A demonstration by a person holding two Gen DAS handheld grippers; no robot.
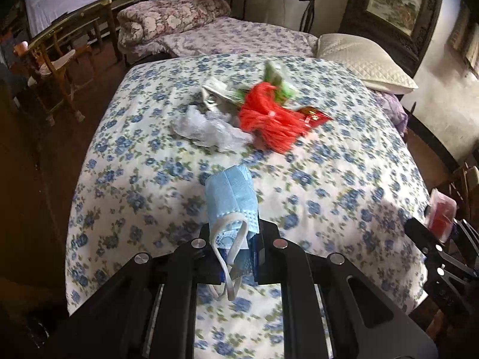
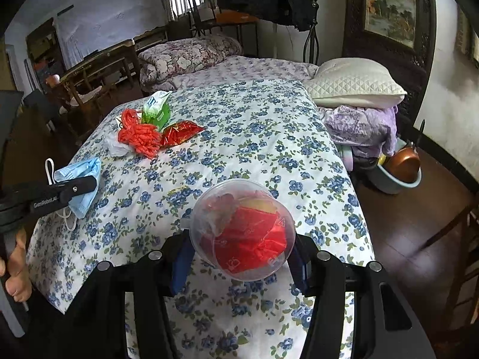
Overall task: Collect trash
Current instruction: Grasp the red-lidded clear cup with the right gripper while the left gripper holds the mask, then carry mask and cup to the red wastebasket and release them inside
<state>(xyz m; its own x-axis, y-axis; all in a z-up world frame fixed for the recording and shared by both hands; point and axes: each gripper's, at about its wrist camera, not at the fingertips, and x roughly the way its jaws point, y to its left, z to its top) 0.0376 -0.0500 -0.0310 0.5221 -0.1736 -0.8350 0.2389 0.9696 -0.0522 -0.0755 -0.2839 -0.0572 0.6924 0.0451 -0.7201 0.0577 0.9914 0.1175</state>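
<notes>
gripping a blue mask (image 1: 232, 200) in left jaws, right jaws clamping a clear cup (image 2: 242, 230), trash pile (image 1: 239, 113) ahead on floral bed (image 1: 329, 179)

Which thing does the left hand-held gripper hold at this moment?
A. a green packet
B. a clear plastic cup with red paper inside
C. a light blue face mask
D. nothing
C: the left hand-held gripper is closed on the light blue face mask, whose white ear loop hangs down between the fingers.
</notes>
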